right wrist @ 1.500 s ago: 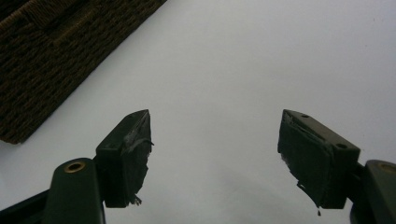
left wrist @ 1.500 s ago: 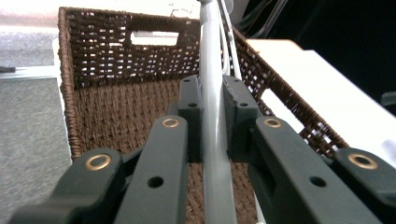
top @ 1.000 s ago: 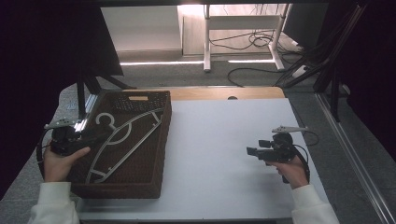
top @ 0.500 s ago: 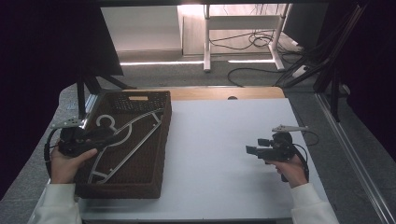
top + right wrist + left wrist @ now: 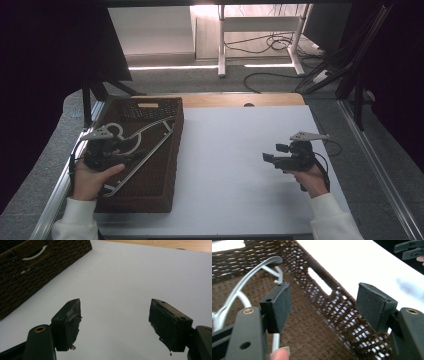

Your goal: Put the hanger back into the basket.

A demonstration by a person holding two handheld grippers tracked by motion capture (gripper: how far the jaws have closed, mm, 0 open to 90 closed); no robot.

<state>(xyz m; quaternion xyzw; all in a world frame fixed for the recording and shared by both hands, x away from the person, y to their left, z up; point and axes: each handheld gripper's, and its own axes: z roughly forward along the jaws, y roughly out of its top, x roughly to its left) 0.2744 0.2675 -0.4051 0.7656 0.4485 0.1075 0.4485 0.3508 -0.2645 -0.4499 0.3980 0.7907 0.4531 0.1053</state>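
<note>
Since a second ago, the left gripper [image 5: 131,156] has moved in over the brown basket [image 5: 170,150], right above the white hanger [image 5: 150,150] lying inside. Its jaws are wide apart, holding nothing. Across the white table [image 5: 235,170], well away, the right gripper [image 5: 267,158] hovers with jaws wide apart too, holding nothing.
</note>
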